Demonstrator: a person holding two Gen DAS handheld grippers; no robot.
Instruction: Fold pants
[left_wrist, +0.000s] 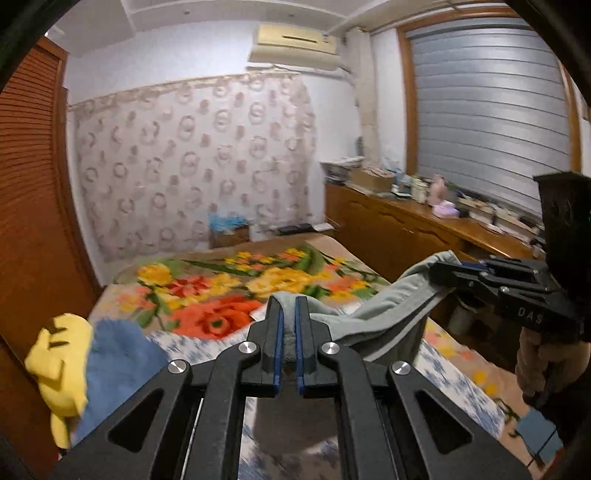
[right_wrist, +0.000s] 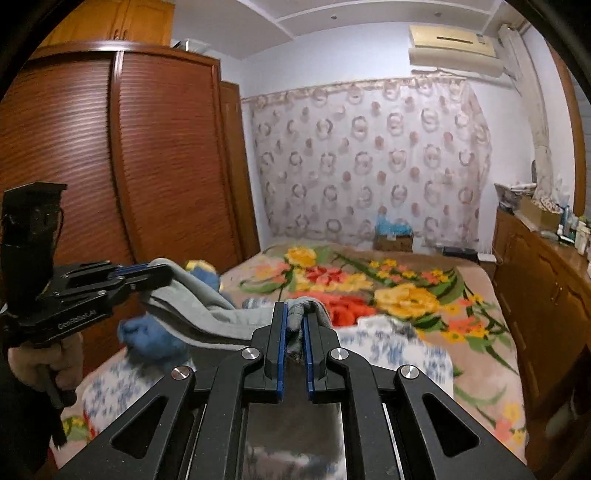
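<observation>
Grey pants (left_wrist: 384, 314) with a pale side stripe hang stretched in the air between my two grippers, above the bed. My left gripper (left_wrist: 289, 301) is shut on one end of the pants' edge. My right gripper (left_wrist: 448, 267) shows at the right of the left wrist view, shut on the other end. In the right wrist view my right gripper (right_wrist: 295, 308) pinches the grey pants (right_wrist: 221, 314), and my left gripper (right_wrist: 162, 273) holds the far end at the left. The rest of the pants hangs below, hidden by the gripper bodies.
A bed with a floral blanket (left_wrist: 236, 284) lies ahead. A blue and yellow plush toy (left_wrist: 85, 362) sits at the bed's left edge. A wooden wardrobe (right_wrist: 110, 166) stands left, a cluttered wooden sideboard (left_wrist: 424, 229) right. A blue-white patterned cloth (right_wrist: 391, 354) lies under the pants.
</observation>
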